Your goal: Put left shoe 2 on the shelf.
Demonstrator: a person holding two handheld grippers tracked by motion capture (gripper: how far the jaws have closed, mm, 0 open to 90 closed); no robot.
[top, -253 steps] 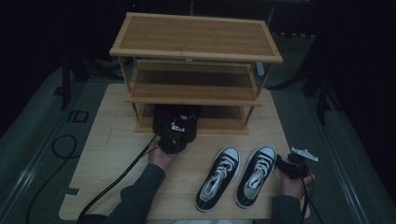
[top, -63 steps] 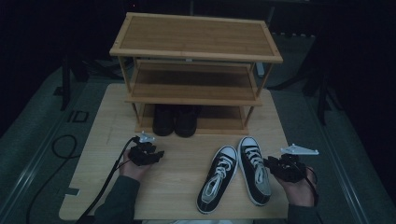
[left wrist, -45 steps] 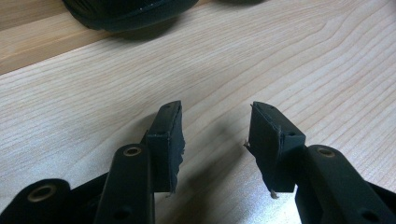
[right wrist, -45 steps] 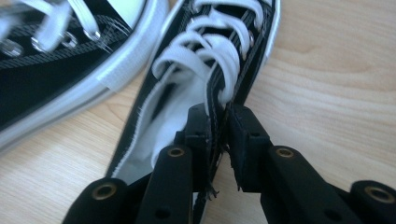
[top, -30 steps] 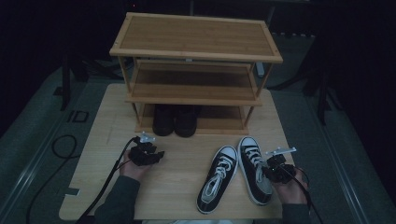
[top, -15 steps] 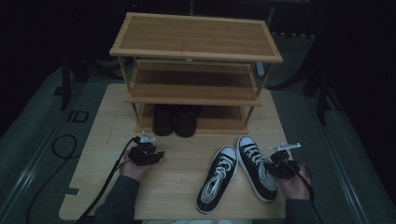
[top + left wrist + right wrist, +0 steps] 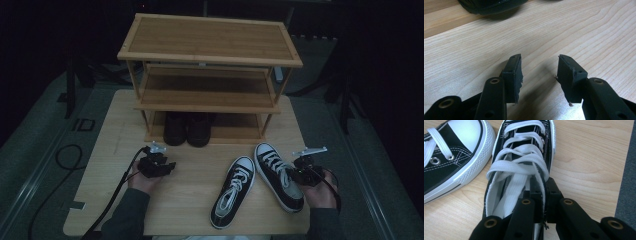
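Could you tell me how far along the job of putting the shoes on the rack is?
Done: the dark pair sits on the rack's bottom shelf. In hand: the right gripper is shut on the side wall of the right sneaker, which is angled toward the rack. Left: that sneaker and the left sneaker are both on the table. The left gripper is open over bare wood.

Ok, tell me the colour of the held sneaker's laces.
White laces, clearest in the right gripper view.

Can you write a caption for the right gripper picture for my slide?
Right gripper pinching the side wall of a black sneaker with white laces, beside its twin.
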